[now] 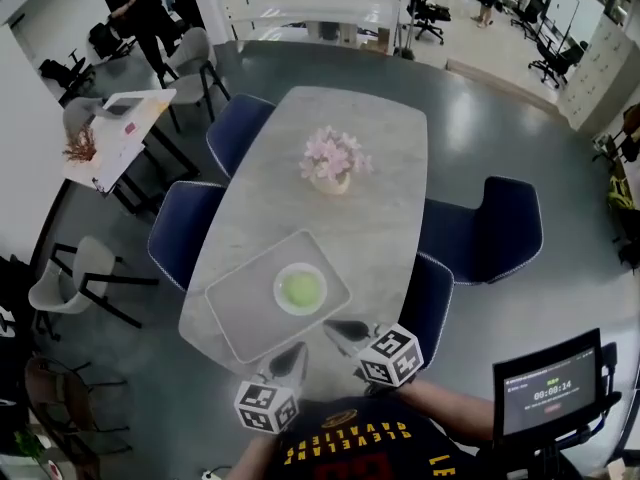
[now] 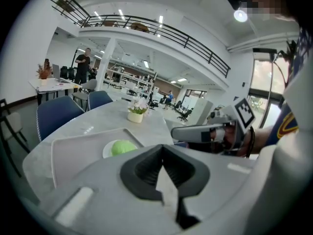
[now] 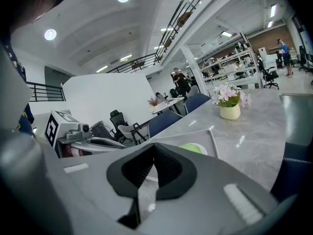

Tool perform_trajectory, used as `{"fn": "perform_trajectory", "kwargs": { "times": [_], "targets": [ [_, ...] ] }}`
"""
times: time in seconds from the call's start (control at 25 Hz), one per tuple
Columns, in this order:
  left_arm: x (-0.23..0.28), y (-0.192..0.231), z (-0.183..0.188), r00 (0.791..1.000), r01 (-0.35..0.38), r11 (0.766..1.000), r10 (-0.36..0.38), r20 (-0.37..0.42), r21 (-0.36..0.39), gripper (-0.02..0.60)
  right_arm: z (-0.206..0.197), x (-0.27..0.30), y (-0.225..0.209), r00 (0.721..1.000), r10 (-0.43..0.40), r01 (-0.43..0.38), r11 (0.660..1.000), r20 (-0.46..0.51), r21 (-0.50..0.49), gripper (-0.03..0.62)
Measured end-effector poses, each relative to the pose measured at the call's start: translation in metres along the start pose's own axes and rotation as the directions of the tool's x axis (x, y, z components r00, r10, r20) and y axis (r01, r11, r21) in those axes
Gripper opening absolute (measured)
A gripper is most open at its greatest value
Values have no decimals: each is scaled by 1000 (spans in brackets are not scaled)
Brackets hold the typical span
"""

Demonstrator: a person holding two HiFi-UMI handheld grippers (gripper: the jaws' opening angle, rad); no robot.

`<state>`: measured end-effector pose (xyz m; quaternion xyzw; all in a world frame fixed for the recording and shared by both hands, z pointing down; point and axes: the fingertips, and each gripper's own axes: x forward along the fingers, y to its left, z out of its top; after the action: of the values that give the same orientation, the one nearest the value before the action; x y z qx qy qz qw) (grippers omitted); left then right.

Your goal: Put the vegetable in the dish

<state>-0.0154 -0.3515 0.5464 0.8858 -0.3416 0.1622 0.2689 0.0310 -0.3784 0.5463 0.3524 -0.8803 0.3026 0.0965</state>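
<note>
While left gripper (image 1: 292,356) and right gripper (image 1: 345,334) hover closed, empty, green vegetable (image 1: 300,290) sits in white dish (image 1: 300,268); stray nudge could spill it.

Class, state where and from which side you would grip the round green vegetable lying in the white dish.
Grip the round green vegetable across its widest middle, coming down from above: the rim of the white dish rings its base, while its domed top stands clear.
</note>
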Motion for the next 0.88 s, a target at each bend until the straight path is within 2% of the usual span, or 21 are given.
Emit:
{"fn": "perform_trajectory", "kwargs": {
  "times": [0.44,0.88],
  "targets": [
    [-1,-4,24,997,0,999,-3,75,39,2,24,-19,1,996,4,-1,1000,92,-28,7],
    [-4,3,22,996,-19,1000,18,87,20,2,26,-19,0,995,-3,6,999,95,-31,8]
  ]
}}
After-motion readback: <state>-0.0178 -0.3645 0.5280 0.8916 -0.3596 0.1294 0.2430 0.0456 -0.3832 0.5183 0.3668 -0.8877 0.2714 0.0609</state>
